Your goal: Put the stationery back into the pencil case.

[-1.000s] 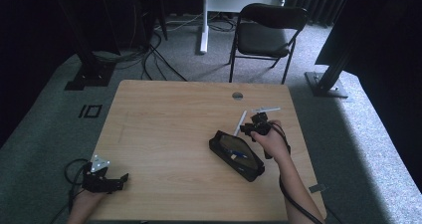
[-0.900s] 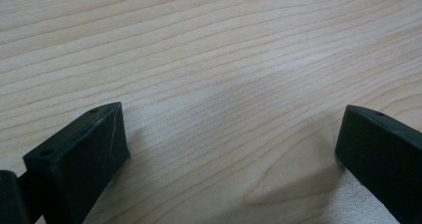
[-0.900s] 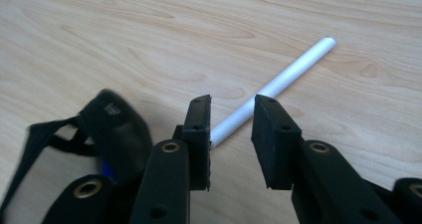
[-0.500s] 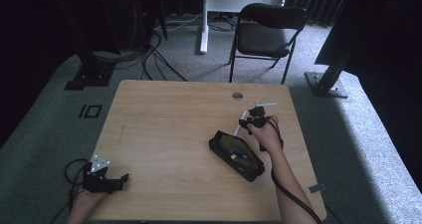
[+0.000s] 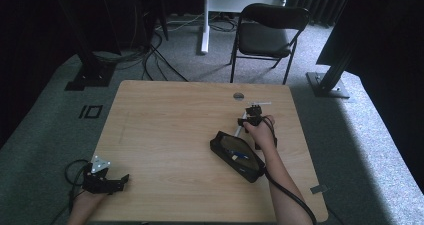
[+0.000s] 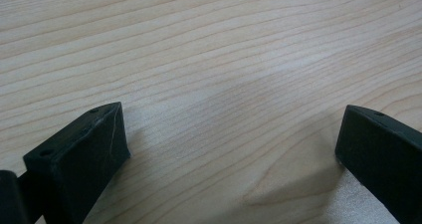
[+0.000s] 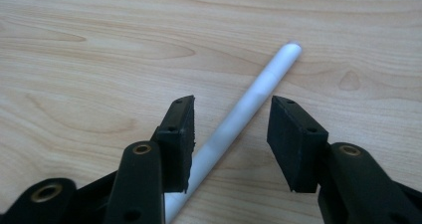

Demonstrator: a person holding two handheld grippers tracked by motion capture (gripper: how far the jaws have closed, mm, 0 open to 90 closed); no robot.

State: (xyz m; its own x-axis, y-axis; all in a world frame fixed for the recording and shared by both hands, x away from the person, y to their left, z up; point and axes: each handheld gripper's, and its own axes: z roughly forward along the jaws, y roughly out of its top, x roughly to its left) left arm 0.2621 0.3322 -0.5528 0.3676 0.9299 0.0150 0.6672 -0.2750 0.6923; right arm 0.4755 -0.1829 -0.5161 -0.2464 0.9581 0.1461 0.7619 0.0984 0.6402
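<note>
High view: right gripper (image 5: 251, 116) over white pen (image 5: 240, 126) on wooden table (image 5: 165, 130), just beyond black case (image 5: 236, 155); left gripper (image 5: 111, 182) low at near left corner, well apart.
Left gripper view: jaws spread wide, bare wood between, nothing held.
Right gripper view: jaws just been opening, now partly apart, straddling pen (image 7: 249, 115) lying flat; pads not pressing it.
</note>
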